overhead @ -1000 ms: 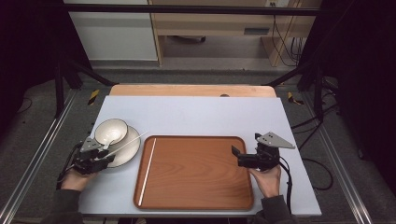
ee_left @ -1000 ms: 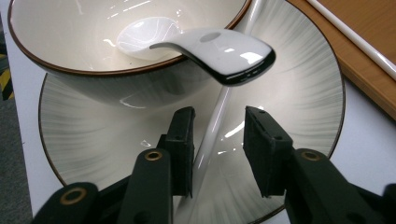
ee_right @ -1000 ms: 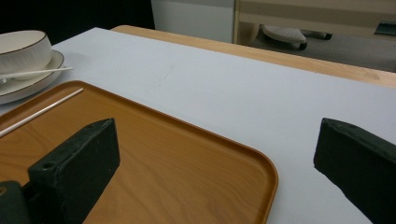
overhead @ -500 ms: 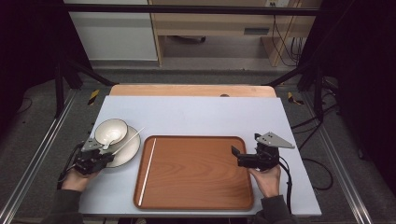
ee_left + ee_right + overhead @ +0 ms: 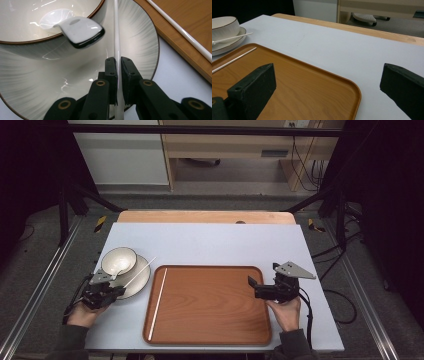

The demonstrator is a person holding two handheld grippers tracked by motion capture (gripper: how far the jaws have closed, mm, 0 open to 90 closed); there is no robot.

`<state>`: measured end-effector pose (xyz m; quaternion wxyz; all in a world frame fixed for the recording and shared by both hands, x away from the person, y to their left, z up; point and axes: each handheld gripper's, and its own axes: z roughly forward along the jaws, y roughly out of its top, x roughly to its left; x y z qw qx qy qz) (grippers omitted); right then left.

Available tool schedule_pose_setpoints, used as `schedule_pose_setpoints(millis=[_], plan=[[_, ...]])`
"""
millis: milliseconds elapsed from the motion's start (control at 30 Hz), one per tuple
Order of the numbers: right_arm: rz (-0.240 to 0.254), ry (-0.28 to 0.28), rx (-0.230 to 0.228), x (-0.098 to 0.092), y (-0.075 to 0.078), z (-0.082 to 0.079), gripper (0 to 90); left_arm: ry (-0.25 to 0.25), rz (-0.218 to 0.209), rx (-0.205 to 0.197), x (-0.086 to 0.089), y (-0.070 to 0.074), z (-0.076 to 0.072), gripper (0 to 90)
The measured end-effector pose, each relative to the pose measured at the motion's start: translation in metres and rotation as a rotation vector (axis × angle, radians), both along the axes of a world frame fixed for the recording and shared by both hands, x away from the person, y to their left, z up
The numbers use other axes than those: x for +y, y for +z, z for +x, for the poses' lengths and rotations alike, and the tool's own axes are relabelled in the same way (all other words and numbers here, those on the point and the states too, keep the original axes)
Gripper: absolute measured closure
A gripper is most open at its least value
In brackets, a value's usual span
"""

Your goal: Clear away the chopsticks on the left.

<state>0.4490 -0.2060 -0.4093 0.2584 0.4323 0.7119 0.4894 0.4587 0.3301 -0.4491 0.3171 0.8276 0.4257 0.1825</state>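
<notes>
A white bowl (image 5: 119,260) with a white spoon (image 5: 80,31) in it stands on a ribbed white plate (image 5: 139,284) at the table's left. A white chopstick (image 5: 116,37) lies across that plate. My left gripper (image 5: 119,65) is shut on it near its lower end, and its jaws have just been closing with the stick between them. A second white chopstick (image 5: 159,297) lies along the left side of the brown wooden tray (image 5: 210,305). My right gripper (image 5: 329,82) hovers open over the tray's right edge with nothing between its jaws.
The pale grey tabletop (image 5: 210,245) stretches beyond the tray, with a wooden strip (image 5: 205,216) at its far edge. Black frame posts (image 5: 65,195) stand at both sides. The tray's near right corner (image 5: 352,97) lies just below my right gripper.
In the high view the left gripper's jaws look drawn in onto the chopstick on the plate. Both hands have stayed where they were.
</notes>
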Motion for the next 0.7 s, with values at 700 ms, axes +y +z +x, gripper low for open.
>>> schedule_pose_setpoints(millis=[700], plan=[[0.008,-0.007,-0.004,-0.003,0.001,-0.001,0.6,0.059,-0.049,-0.101,-0.029,0.031,-0.028,83.6]])
